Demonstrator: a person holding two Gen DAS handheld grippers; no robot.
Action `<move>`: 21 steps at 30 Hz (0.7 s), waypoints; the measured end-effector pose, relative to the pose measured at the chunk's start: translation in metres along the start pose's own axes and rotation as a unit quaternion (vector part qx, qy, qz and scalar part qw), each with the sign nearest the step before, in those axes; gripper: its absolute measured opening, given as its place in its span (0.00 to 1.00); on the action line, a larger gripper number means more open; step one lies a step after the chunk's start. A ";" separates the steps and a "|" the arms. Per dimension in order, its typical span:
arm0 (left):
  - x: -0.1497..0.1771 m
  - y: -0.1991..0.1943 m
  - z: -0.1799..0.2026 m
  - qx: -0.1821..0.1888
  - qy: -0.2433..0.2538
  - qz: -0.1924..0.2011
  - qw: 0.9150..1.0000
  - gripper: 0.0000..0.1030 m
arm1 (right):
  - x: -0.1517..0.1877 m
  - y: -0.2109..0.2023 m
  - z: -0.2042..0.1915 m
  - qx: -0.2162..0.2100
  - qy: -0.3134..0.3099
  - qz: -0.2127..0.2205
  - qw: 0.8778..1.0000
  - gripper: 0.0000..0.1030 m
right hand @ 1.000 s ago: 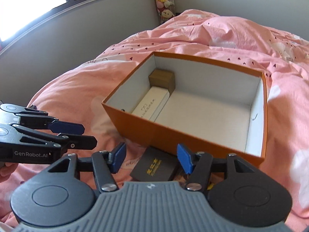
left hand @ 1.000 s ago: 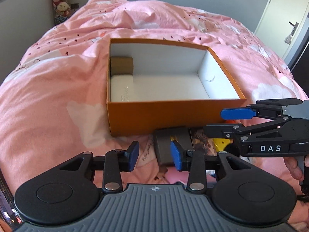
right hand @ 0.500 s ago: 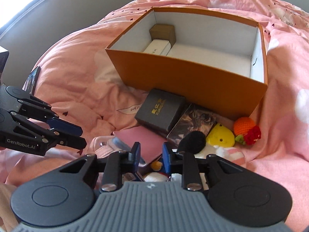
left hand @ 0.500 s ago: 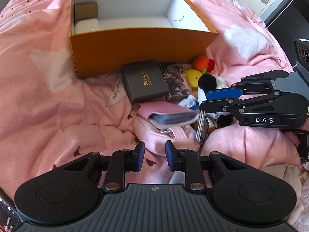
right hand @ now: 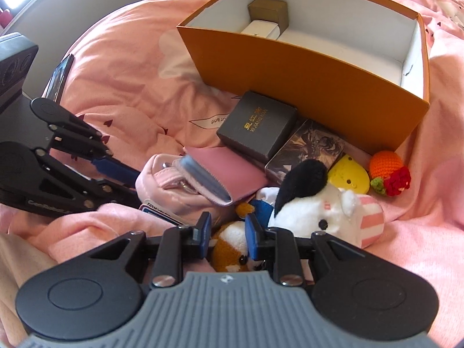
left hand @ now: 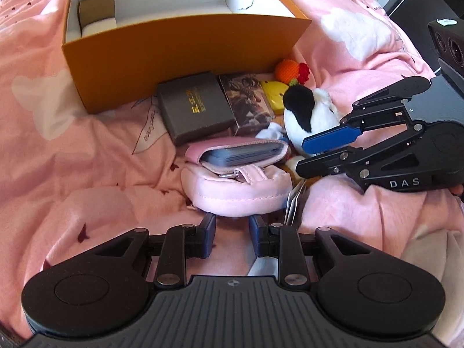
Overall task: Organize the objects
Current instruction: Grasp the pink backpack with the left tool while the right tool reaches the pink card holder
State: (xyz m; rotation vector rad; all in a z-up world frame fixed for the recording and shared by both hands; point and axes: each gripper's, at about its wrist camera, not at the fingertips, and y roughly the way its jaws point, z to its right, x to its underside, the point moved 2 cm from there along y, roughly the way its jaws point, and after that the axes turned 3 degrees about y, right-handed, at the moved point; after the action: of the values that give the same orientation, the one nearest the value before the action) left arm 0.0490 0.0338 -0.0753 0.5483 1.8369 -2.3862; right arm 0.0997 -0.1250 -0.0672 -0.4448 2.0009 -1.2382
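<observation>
**Clutter heaped at the orange box, much of it half buried**

The open orange cardboard box point(left hand: 185, 52) sits on the pink printed bedcover point(left hand: 72, 145). Its near wall hides most of its floor. Only a small brown carton point(right hand: 268, 10) and the end of a white oblong box point(right hand: 261, 30) show in the far corner.

The remaining things lie piled on the bed just in front of that wall:
- a dark grey box with gold lettering point(left hand: 194, 107);
- a dark patterned card box point(left hand: 249, 101), partly under it;
- a yellow rounded object point(left hand: 275, 95) that is hard to identify;
- an orange crocheted fruit point(left hand: 287, 69);
- a white plush with a black patch point(left hand: 310, 110);
- a pink card wallet point(left hand: 243, 156), resting on a padded pink pouch point(left hand: 237, 197).

The left tool point(left hand: 232, 226) has just been closing to a slim gap. Its tips stand at the pouch's near edge, and only bedding shows between the pads, so it clasps nothing.

The right tool point(right hand: 227, 229) has also just narrowed. A brown-and-white plush point(right hand: 232, 246) fills the space between its pads, with its body cut off behind the fingers. I cannot tell whether the pads press on the plush or merely stand over it. Printed cards beside the pouch are mostly covered.
</observation>
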 end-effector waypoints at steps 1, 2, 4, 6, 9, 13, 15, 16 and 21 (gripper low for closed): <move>-0.002 -0.001 0.001 -0.001 0.000 0.008 1.000 0.30 | -0.002 0.000 0.000 0.001 -0.001 0.004 1.000 0.27; -0.005 -0.002 0.001 -0.001 -0.002 0.018 1.000 0.30 | -0.004 0.000 0.000 0.003 -0.002 0.008 1.000 0.27; -0.012 -0.004 0.000 0.002 -0.010 0.035 0.999 0.30 | -0.010 -0.001 0.000 0.005 -0.001 0.017 1.000 0.27; -0.019 -0.004 -0.003 0.001 -0.018 0.054 0.998 0.30 | -0.017 -0.001 0.000 0.004 0.003 0.029 1.000 0.27; -0.031 0.000 -0.008 0.001 -0.034 0.072 0.997 0.30 | -0.026 0.000 0.002 0.018 0.011 0.045 0.999 0.27; -0.043 0.003 -0.014 0.010 -0.050 0.091 0.995 0.30 | -0.036 0.001 0.007 0.040 0.018 0.063 0.997 0.27; -0.046 0.004 -0.018 0.013 -0.060 0.103 0.993 0.30 | -0.041 0.002 0.009 0.054 0.022 0.072 0.996 0.27; -0.048 0.005 -0.020 0.013 -0.065 0.108 0.992 0.30 | -0.042 0.003 0.010 0.059 0.025 0.075 0.995 0.27; -0.047 0.006 -0.020 0.005 -0.055 0.116 0.992 0.31 | -0.045 0.008 0.014 0.062 0.038 0.076 0.994 0.27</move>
State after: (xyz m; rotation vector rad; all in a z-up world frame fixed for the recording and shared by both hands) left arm 0.0989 0.0445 -0.0695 0.5838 1.6200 -2.2270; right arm 0.1414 -0.1022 -0.0595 -0.1831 1.9680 -1.2905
